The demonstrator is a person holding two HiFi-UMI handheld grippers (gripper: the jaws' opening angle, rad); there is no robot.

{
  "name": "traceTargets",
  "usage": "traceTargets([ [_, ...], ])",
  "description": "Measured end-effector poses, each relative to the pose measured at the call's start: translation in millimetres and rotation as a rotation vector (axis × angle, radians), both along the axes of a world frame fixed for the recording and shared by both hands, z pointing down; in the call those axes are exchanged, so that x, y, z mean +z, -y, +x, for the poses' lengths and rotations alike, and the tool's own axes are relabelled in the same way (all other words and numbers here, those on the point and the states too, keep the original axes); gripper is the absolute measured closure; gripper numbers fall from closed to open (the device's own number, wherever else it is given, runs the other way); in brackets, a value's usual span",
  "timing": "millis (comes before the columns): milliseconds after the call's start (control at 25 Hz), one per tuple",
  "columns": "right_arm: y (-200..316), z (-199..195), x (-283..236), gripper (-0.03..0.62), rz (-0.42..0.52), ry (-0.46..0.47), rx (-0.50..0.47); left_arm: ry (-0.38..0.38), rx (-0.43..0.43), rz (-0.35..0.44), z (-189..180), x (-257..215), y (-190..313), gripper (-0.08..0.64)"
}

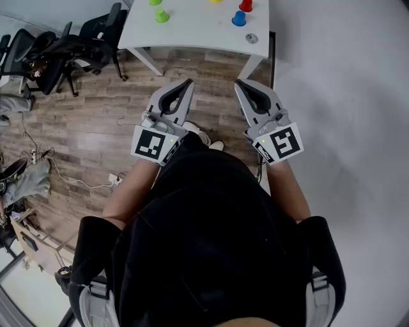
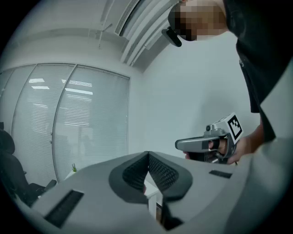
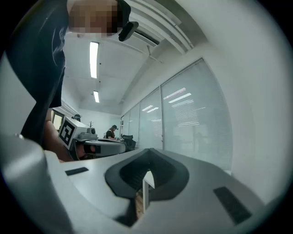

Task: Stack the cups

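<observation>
So, cups: a green cup [image 1: 162,16], a second green cup [image 1: 155,2] behind it, a blue cup [image 1: 238,18] and a red cup [image 1: 245,6] touching or just beside the blue one. All are on the far white table [image 1: 192,29], and none is stacked.
Axis: each cup stands on end with its long axis rising from the table. At this size one cannot tell whether the mouths face up or down.
Cut off: the picture's top edge clips the second green cup and the red cup. A yellow sliver [image 1: 216,1] at that edge is too little to name.
Unclear: a small grey round thing [image 1: 252,38] lies near the table's right front corner. What it is cannot be made out.
Left gripper [image 1: 187,83]: it is held level and well short of the table, aimed toward it. Its fingers are closed tip to tip with nothing between them.
Right gripper [image 1: 239,83]: it is level beside the left one, and its fingers are likewise pressed together and empty.
Person: a black top [image 1: 211,243] fills the lower head view and hides the floor below.
Surroundings: a wooden floor [image 1: 96,115], dark office chairs [image 1: 70,45] at the left and loose cables [image 1: 77,182] on the floor.
</observation>
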State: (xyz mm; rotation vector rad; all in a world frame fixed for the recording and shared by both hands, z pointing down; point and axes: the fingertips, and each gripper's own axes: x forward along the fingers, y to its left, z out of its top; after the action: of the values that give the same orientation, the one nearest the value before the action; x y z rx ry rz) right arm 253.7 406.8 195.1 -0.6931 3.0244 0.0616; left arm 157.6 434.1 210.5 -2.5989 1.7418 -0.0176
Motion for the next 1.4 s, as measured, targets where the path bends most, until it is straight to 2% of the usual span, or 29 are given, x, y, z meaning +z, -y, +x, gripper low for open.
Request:
traceTargets([
  [520, -7.2, 9.3, 4.2, 0.591, -0.04, 0.04, 0.019, -0.016, 0.017, -0.01, 0.5, 3.8, -5.7, 0.549],
  [760, -10.4, 4.0, 10.4, 0.589, -0.019, 0.019, 0.023, 0.001, 0.026, -0.008, -8.3, 7.5, -10.7, 0.549],
  [1200, -7.6, -4.4, 6.6, 0.588, -0.027, 0.013, 0.039, -0.017, 0.058, -0.013, -11.9, 8.2, -13.5, 0.548],
  [1400, -10.4, -4.7, 10.9, 0.567, -0.035, 0.005, 0.034, -0.013, 0.061, -0.016, -10.5, 9.8, -14.8, 0.53],
])
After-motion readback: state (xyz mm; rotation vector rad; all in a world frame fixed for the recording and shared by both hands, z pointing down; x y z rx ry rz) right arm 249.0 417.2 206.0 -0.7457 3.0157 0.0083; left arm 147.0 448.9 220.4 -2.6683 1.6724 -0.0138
